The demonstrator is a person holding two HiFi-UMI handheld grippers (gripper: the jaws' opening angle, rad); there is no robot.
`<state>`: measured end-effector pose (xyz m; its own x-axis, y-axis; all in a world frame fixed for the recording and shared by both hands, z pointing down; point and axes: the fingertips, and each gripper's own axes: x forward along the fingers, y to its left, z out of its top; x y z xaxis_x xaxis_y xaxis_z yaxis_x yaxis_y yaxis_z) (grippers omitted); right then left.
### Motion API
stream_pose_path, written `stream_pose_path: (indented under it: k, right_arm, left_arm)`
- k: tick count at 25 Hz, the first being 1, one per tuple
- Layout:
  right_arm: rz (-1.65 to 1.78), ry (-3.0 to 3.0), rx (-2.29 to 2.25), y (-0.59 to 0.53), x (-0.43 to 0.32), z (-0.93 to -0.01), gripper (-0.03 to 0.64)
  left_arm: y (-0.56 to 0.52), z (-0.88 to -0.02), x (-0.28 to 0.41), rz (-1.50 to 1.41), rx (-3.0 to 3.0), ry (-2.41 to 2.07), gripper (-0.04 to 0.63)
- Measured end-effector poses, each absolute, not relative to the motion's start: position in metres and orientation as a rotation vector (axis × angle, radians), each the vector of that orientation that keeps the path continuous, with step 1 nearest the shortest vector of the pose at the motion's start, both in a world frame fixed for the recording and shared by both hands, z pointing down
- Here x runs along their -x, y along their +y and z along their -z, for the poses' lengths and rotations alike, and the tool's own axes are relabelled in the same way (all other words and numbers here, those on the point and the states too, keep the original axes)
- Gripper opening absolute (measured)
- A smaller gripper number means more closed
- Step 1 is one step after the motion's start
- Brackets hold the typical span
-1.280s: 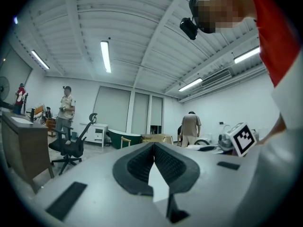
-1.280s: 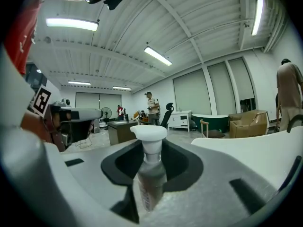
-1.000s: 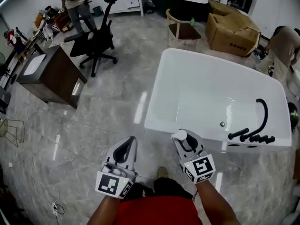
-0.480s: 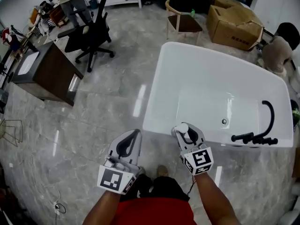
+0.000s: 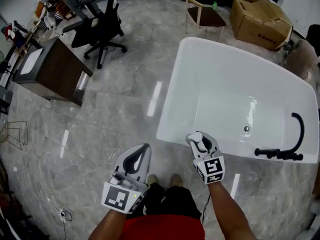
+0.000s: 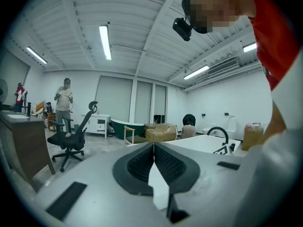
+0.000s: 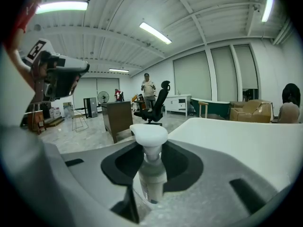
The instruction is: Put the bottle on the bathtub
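**Pump bottle gripped at the tub's near rim**

The right gripper (image 5: 198, 140) is clenching a pump bottle (image 7: 149, 167), holding it upright at the near rim of the white bathtub (image 5: 220, 84). The head view is showing only the white pump head. The right gripper view is showing the neck and pale body, while the pads are hiding the base. The left gripper (image 5: 142, 151) is hanging over the floor, jaws pressed together on nothing.

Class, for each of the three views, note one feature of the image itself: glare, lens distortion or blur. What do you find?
Head view: lights glare as white streaks on the polished floor, and the bathtub rim looks bowed. Left gripper view: heavy fisheye, dark corners, the ceiling lines bend. Right gripper view: same dark vignette; the bottle looms large, slightly soft.
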<state>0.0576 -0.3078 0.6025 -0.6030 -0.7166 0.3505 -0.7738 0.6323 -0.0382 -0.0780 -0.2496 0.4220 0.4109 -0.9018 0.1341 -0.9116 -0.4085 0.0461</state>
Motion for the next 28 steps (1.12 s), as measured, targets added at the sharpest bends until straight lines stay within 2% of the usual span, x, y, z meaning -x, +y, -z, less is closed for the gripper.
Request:
stream_pose_path:
  k: [14,21,28]
  right_arm:
    - [-0.233,-2.513,-1.191,-0.312,-0.050,-0.630,0.120]
    - [-0.243,-2.480,-1.210,-0.308,-0.051,-0.627,0.224]
    - [-0.235,-2.479,-1.241,-0.287,-0.058,-0.594,0.239]
  left_arm:
    - [-0.256,-0.437,0.085,-0.181,-2.523,-1.631,0.011]
    - [-0.251,-0.432,0.085,-0.167,-2.543,-1.606,0.011]
    - [-0.245,-0.416,0.091,-0.112,-2.574,-1.577,0.011]
